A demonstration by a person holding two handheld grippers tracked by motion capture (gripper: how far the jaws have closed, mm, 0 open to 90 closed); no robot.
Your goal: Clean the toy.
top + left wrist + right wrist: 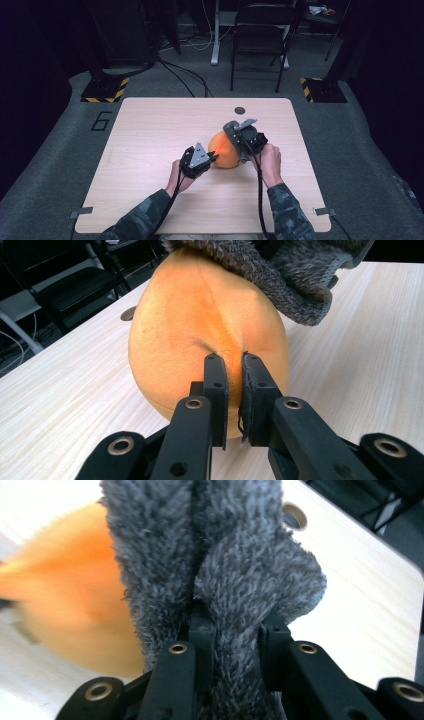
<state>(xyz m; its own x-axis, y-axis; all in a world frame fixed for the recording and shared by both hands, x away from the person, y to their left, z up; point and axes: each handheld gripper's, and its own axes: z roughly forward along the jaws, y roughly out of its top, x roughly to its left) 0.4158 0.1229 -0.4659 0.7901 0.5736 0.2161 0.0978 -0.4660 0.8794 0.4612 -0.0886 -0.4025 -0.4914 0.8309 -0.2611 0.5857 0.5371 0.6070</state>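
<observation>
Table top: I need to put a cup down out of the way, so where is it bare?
The table is bare along its left side and far left corner, and near the right edge. It is crowded mid-table, where both grippers meet the orange plush toy and grey cloth.

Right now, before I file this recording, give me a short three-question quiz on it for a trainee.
1. True or false: the left gripper pinches a fold of the orange cushion.
2. What does the right gripper hold? A) grey fuzzy cloth B) a cable C) nothing
3. What does the cushion rest on?

Key: 1 true. 2 A, the grey fuzzy cloth sits between its fingers. 3 the wooden table.
</observation>
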